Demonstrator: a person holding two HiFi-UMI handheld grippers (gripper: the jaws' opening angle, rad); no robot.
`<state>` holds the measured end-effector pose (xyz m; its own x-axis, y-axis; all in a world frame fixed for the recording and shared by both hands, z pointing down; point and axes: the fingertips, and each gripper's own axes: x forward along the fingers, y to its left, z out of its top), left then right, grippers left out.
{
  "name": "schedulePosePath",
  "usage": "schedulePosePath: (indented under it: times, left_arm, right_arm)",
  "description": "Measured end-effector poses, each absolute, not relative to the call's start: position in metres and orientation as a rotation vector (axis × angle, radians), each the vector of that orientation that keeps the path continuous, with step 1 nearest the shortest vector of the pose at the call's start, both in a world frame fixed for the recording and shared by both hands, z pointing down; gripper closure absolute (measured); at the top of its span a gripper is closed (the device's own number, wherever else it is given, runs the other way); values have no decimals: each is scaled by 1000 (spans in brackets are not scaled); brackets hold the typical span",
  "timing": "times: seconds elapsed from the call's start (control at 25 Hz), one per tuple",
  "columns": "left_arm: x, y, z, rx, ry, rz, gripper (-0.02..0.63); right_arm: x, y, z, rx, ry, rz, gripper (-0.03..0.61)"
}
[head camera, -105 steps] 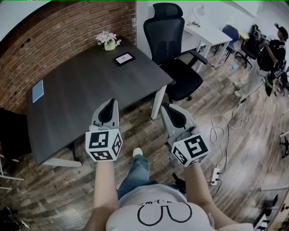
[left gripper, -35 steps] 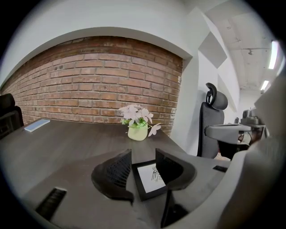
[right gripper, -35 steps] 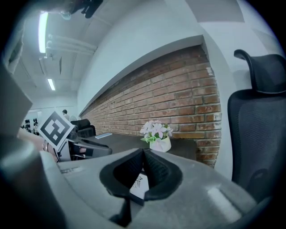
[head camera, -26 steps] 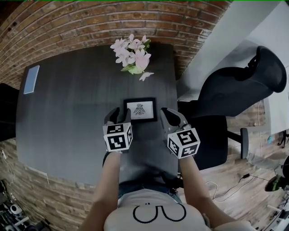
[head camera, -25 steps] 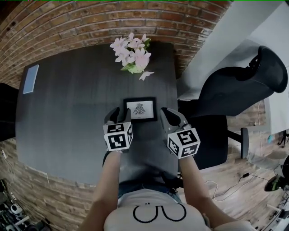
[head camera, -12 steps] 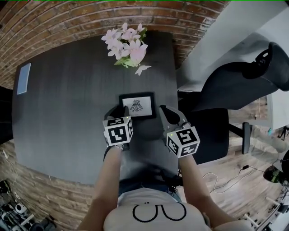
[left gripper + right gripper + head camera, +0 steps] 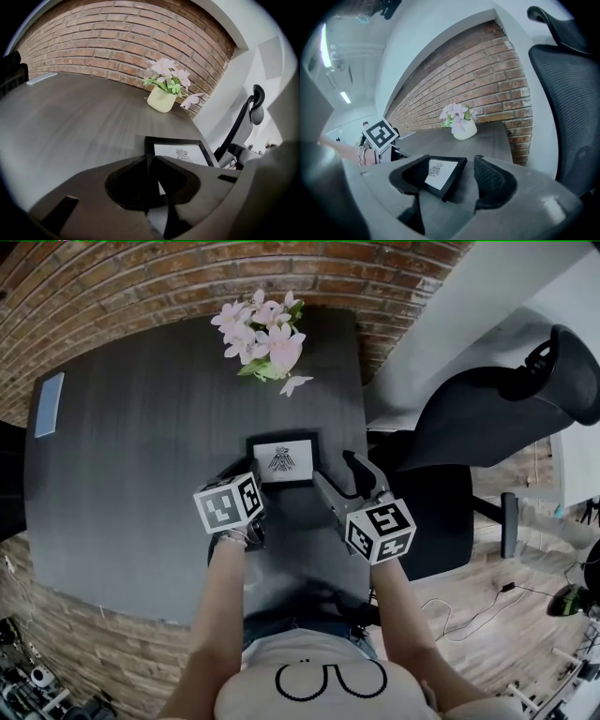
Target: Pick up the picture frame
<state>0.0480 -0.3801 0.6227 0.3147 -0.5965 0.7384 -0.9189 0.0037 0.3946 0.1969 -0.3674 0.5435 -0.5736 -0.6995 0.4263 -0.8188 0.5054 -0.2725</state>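
Left claw (image 7: pixel 151 160) just pinched picture frame (image 7: pixel 281 459), right claw (image 7: pixel 451 164) just opened around it (table (image 7: pixel 141 446), brick wall (image 7: pixel 141 296)).

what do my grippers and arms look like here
Both grippers are grey moulded plastic with two dark-padded jaws: the left gripper and the right gripper. Each carries a white cube printed with black square markers. The forearms are bare below a white T-shirt; a bracelet circles the left wrist.

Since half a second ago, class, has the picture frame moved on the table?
No. The picture frame keeps its spot on the dark table, equally far from the pot of pink flowers and the right edge.
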Motion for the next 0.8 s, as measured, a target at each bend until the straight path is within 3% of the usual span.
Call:
schedulePosePath:
  times: [0.08,0.36,0.8]
  left_arm:
    - [48,-380,622,1685,-1335,423,548]
    - [45,-379,621,1680,-1237,352,548]
    - [44,-380,622,1677,-1165,293,548]
  right_arm:
    - [195,-366,544,1278,-2483,726,239]
    - [189,-367,548,1236,-2458,828,235]
    - [166,-380,577,1016,-2411,1460,238]
